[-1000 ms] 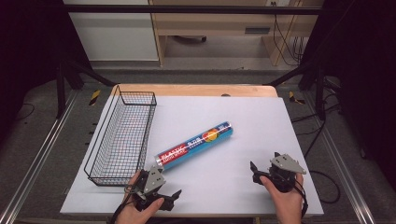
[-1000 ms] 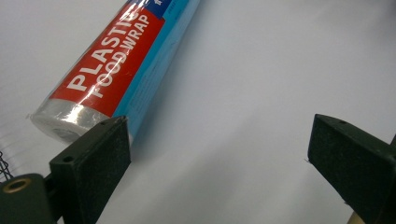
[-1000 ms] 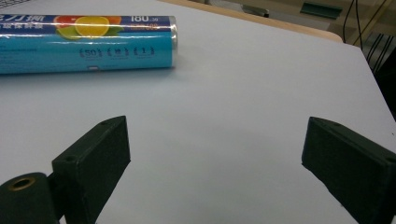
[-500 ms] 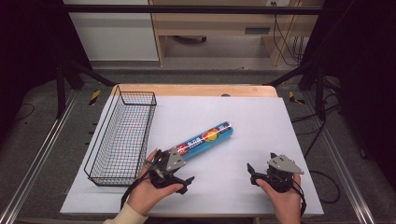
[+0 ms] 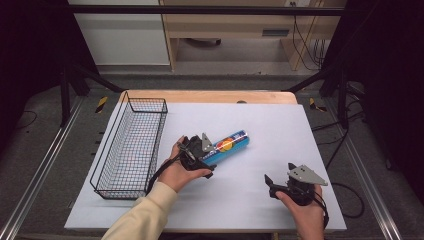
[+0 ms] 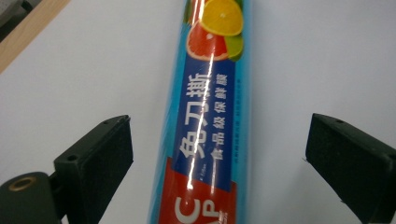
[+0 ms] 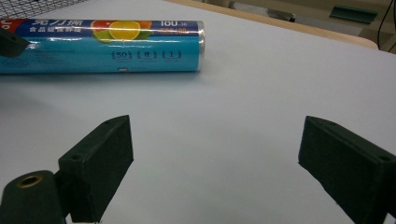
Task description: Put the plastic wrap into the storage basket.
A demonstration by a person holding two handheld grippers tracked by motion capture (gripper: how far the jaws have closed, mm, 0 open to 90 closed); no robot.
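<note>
Mid-table (image 5: 260, 125), left gripper (image 6: 219, 154) gapes astride roll (image 6: 210, 116); right gripper (image 7: 215, 154) open near front edge.

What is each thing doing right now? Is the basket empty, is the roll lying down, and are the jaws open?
Wire basket: upright on the white mat, empty.
Blue wrap roll: lying on its side on the mat, outside the basket, not gripped.
Left gripper: jaws open, one on each side of the roll, not touching it.
Right gripper: jaws open, holding nothing, apart from the roll.
</note>
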